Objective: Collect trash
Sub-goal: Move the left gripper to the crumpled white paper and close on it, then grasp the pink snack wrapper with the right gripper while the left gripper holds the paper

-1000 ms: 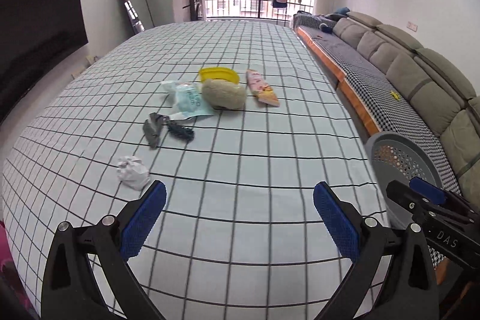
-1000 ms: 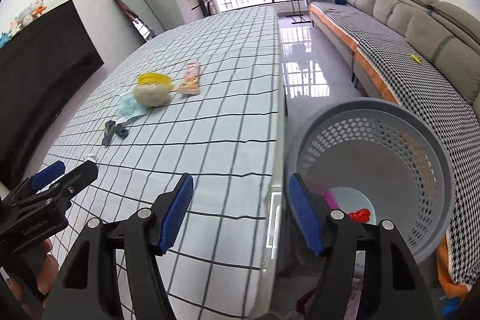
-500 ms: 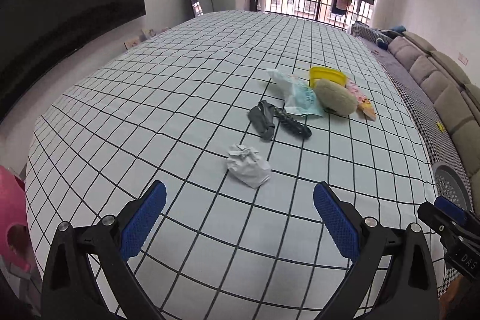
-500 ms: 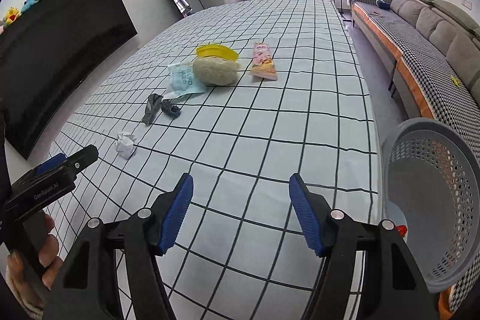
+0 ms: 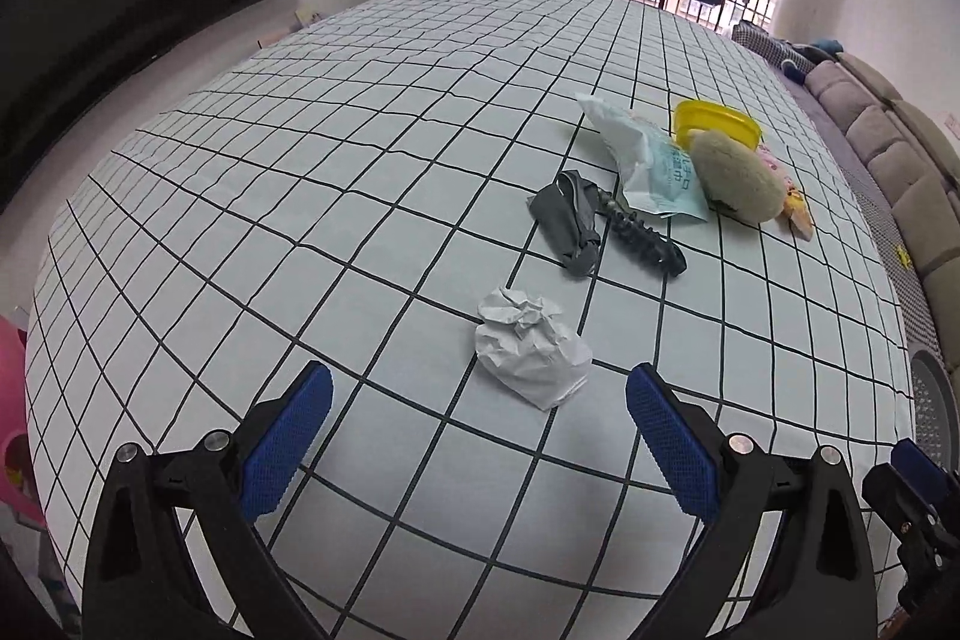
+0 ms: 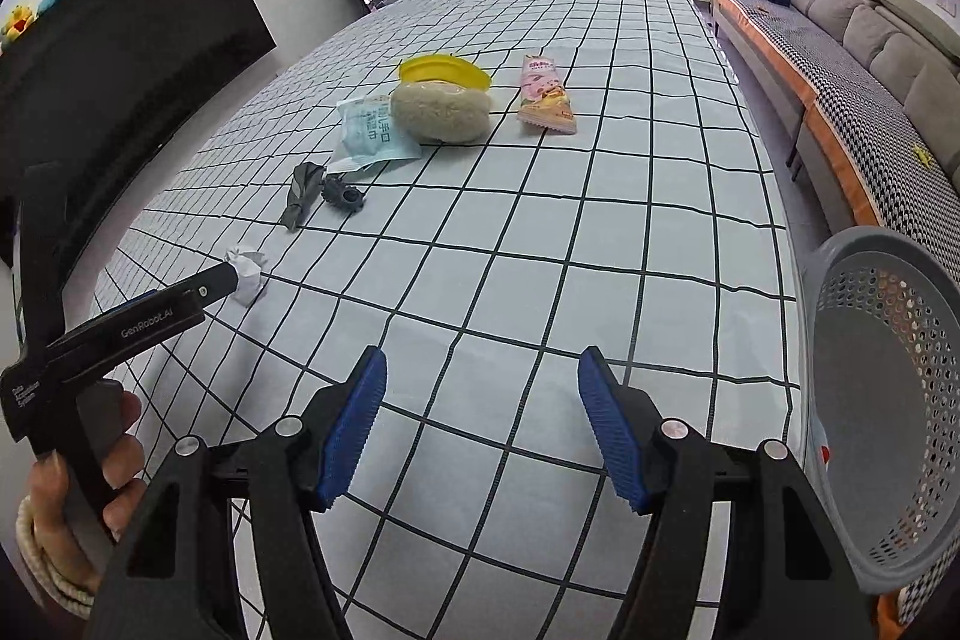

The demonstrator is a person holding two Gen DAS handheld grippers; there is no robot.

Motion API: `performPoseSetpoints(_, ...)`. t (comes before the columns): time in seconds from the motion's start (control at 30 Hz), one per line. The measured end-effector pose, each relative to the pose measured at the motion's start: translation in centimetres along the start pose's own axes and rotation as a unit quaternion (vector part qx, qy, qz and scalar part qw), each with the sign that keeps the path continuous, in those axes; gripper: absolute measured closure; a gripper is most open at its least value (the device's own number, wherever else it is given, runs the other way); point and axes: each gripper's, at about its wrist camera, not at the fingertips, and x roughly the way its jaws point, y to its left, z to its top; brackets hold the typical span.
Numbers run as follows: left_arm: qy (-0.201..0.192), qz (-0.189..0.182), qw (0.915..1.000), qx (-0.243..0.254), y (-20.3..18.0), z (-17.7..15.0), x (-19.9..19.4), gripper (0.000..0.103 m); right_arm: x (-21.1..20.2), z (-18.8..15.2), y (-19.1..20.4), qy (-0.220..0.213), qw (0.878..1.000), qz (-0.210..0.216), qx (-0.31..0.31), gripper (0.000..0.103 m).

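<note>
Left tongs (image 5: 477,403): spread, empty, angled down at the tabletop (image 5: 300,196); I hold them wide so the pads can straddle the paper.
Paper wad (image 5: 531,349): crumpled white, lying on the tabletop just ahead of the left tongs, nearer the right-hand pad; not yet between the pads, no contact. In the right view, the left tongs' tip overlaps the wad (image 6: 247,273).
Right tongs (image 6: 483,427): spread, empty, over bare tabletop near the edge; I judge they are parked beside the basket to leave the left side room.
Basket (image 6: 888,400): grey, perforated, beyond the tabletop edge at my right; placed as the drop point for trash.
Other items: grey scrap (image 5: 567,223), black ribbed piece (image 5: 645,241), wipes packet (image 5: 651,166), beige pad (image 5: 735,175), yellow lid (image 5: 717,118), snack wrapper (image 6: 546,97); clustered farther in, well apart from both tongs.
Step in hand: approach to the wad.
Next move: advance, lower, centre the wad, then close.
Risk: light paper may slide off the pad.
</note>
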Motion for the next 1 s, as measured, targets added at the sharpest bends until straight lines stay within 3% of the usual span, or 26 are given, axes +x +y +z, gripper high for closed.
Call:
performPoseSetpoints(0.1, -0.003, 0.010, 0.9999, 0.005, -0.3, 0.3, 0.6, 0.008, 0.0, 0.0, -0.3, 0.001, 1.000, 0.000, 0.004, 0.039)
performPoseSetpoints(0.3, 0.013, 0.007, 0.9999, 0.009, -0.7, 0.4, 1.9, 0.034, 0.0, -0.1, -0.9, 0.002, 1.000, 0.000, 0.009, 0.039)
performPoseSetpoints(0.4, 0.019, -0.003, 0.9998, 0.010, -0.7, 0.2, 2.1, 0.052, -0.1, -0.2, -1.0, 0.002, 1.000, 0.000, 0.009, 0.039)
performPoseSetpoints(0.47, 0.020, -0.010, 0.9997, 0.012, -0.7, 0.1, 2.0, 0.070, -0.2, -0.2, -0.9, 0.002, 1.000, 0.001, 0.010, 0.039)
performPoseSetpoints(1.0, -0.029, -0.042, 0.9979, 0.039, -1.6, 0.9, -3.3, 0.071, -0.6, 0.8, -1.3, -0.008, 1.000, -0.003, 0.014, 0.039)
